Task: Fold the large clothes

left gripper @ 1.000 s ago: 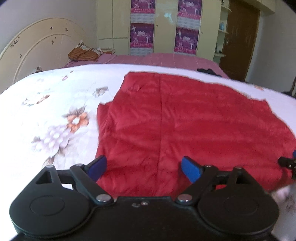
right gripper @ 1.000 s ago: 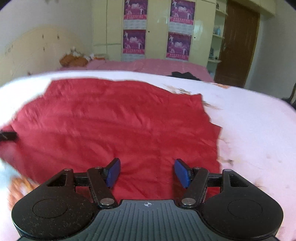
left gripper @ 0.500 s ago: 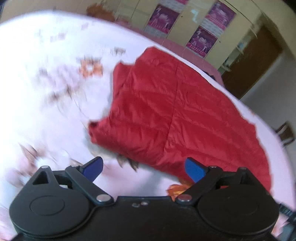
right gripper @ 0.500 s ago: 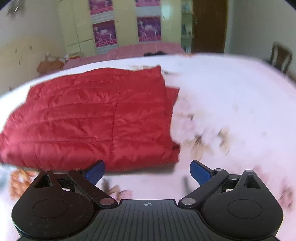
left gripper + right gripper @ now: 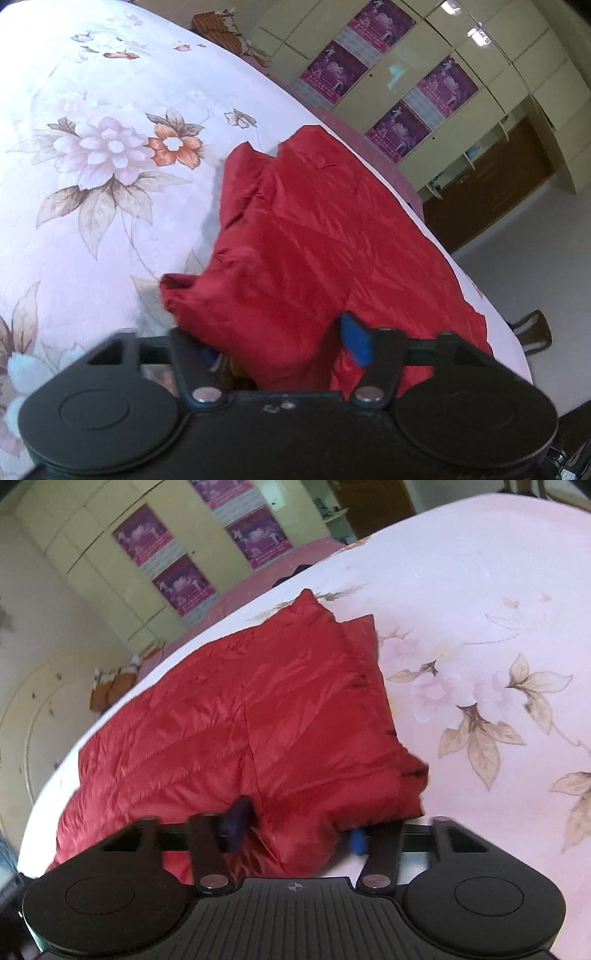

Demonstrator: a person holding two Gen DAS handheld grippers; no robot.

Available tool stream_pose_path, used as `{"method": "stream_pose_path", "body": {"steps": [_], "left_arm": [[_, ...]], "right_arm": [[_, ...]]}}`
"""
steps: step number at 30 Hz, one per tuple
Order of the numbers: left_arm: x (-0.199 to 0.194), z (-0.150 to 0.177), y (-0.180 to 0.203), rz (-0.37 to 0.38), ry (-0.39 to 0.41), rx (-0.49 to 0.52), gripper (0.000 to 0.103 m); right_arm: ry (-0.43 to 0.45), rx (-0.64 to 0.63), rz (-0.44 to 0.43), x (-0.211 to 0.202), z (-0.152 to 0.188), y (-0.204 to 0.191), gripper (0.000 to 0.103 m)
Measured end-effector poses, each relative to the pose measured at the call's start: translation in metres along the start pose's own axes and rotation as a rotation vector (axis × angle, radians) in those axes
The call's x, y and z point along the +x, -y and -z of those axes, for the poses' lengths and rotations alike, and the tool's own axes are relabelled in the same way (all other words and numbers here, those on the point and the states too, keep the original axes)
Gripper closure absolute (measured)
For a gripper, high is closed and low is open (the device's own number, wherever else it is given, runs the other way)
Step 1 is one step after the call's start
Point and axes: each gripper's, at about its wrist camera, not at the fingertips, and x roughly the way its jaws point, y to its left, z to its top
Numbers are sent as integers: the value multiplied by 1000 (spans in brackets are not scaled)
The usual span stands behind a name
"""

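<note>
You are in a home bedroom. You face a bed (image 5: 92, 229) under a pale floral cover, its rounded cream headboard (image 5: 33, 716) at one end. Beyond the bed stands a yellow-green wardrobe (image 5: 491, 74) hung with purple posters (image 5: 334, 70), a brown wooden door (image 5: 491, 184) beside it.

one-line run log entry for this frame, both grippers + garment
stage: corner grasp | left gripper: jaws just closing, red jacket between | right gripper: same | jacket: on floral bedspread
</note>
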Motion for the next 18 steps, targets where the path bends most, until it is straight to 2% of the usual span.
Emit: {"method": "stream_pose_path", "body": {"steps": [1,3,7,12,18], "left_arm": [[1,-1,-1,5,-2,-6,60],[1,-2,1,13,-13,-1,68],[-11,-4,6,16,-9,31,82],[-47,0,6,43,-36,88,83],[-100,26,-13,57,-101,141,83]], "right_arm": [[0,8,-4,0,0,-1,70],[13,-18,4,-3,-1,-8,82],[33,-50,1,-21,-3,-15,86],[32,-81,0,-53,10,-20,87],[-17,-92,-2,-99,52,-7,87]]}}
